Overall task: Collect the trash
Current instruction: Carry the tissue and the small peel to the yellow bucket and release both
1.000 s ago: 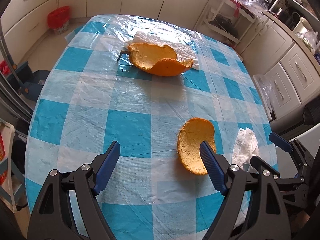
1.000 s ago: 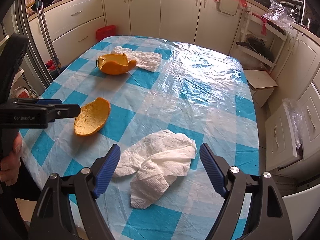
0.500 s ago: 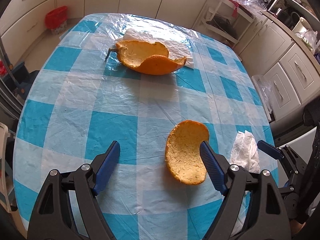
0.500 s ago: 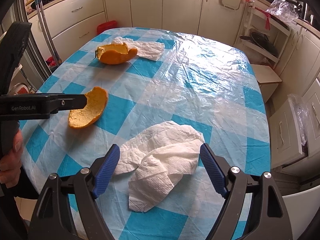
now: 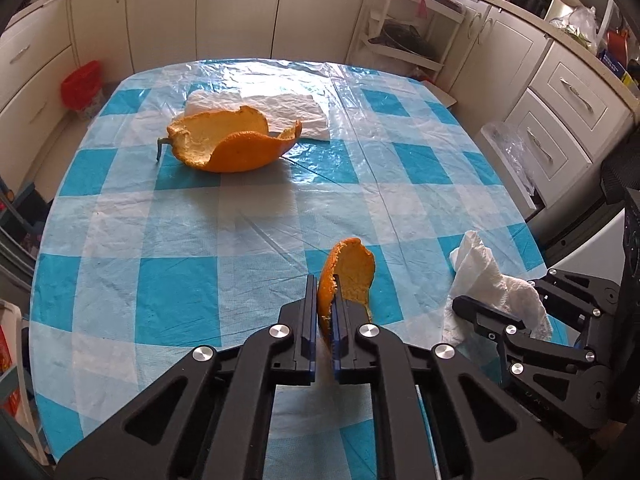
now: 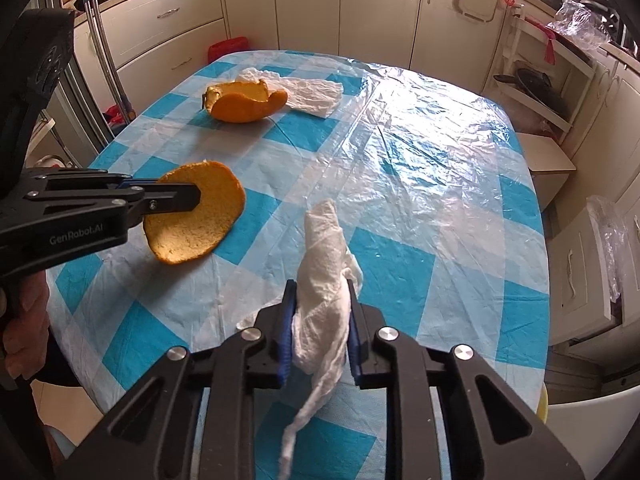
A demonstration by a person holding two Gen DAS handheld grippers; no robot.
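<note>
The left gripper [image 5: 323, 300] is clamped on the small orange peel [image 5: 352, 276], its two blue pads pressing the peel's near edge so the piece stands on its rim near the front of the checked tablecloth [image 5: 168, 240]; in the right wrist view the same gripper [image 6: 192, 197] reaches in from the left with the peel [image 6: 200, 216] flat-faced toward the camera. The right gripper [image 6: 320, 320] has the crumpled white paper towel [image 6: 324, 280] between its pads, the jaws closing on it and already squeezing it into an upright wad, with a twisted tail hanging down toward the lens. From the left wrist view that towel [image 5: 492, 280] bulges above the right gripper [image 5: 472, 308] at the table's right edge. Farther back, the large orange peel [image 5: 232, 144] sits cup-like on the cloth, touching a flat paper towel [image 5: 296, 110] behind it. A red bin [image 5: 82, 84] stands on the floor beyond the table's far left corner.
</note>
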